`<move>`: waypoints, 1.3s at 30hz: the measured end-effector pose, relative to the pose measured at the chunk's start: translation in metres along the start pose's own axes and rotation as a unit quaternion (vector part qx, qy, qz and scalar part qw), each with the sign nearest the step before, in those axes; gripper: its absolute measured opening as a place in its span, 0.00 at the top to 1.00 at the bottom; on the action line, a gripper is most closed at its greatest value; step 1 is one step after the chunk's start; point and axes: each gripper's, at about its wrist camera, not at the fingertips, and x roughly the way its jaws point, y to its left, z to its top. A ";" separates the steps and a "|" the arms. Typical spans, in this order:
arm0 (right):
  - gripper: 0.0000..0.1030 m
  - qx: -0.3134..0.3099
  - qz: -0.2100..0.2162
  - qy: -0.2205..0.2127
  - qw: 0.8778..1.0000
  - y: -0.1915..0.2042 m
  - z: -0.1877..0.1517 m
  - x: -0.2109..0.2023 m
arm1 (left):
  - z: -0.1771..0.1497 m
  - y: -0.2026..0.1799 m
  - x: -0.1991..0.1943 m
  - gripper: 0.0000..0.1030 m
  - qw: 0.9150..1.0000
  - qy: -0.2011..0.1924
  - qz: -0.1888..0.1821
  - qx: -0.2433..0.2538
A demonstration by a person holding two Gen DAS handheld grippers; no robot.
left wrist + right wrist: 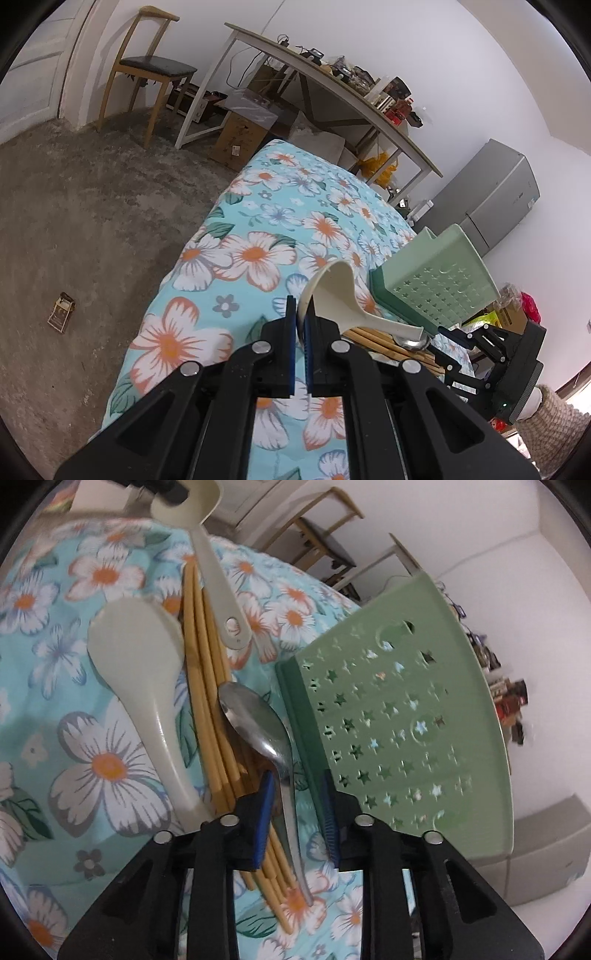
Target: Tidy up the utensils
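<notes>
On floral cloth (110, 746): left gripper (303, 321) pinches ladle (332, 291) bowl rim; right gripper (295, 812) spread, straddling metal spoon (258, 723) beside green holder (399, 720).

No writing can be made out anywhere here: the sticker on the cardboard box (236, 142) under the desk, the small packet (61, 312) on the floor and the far shelf's packages are all too small to read

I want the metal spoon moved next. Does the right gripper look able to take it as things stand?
Probably yes. The right gripper is open with the metal spoon handle already lying between its fingers. Nothing covers the handle; the chopsticks lie close alongside and the green basket crowds the right finger.
</notes>
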 end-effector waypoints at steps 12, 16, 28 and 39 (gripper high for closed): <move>0.97 -0.116 -0.052 0.003 0.992 0.028 0.016 0.022 | -0.002 0.009 0.002 0.97 1.000 -0.002 -0.002 -0.007; 0.98 -0.102 -0.065 -0.005 0.993 0.024 0.018 0.017 | -0.001 0.007 -0.003 0.97 1.000 -0.011 0.000 -0.003; 0.98 0.041 -0.098 -0.050 0.993 -0.018 0.022 -0.026 | 0.026 -0.026 -0.037 0.97 0.996 -0.080 -0.013 0.028; 0.98 0.240 -0.089 -0.125 0.958 -0.101 0.008 -0.091 | 0.089 -0.106 -0.057 0.97 0.978 -0.163 -0.014 0.127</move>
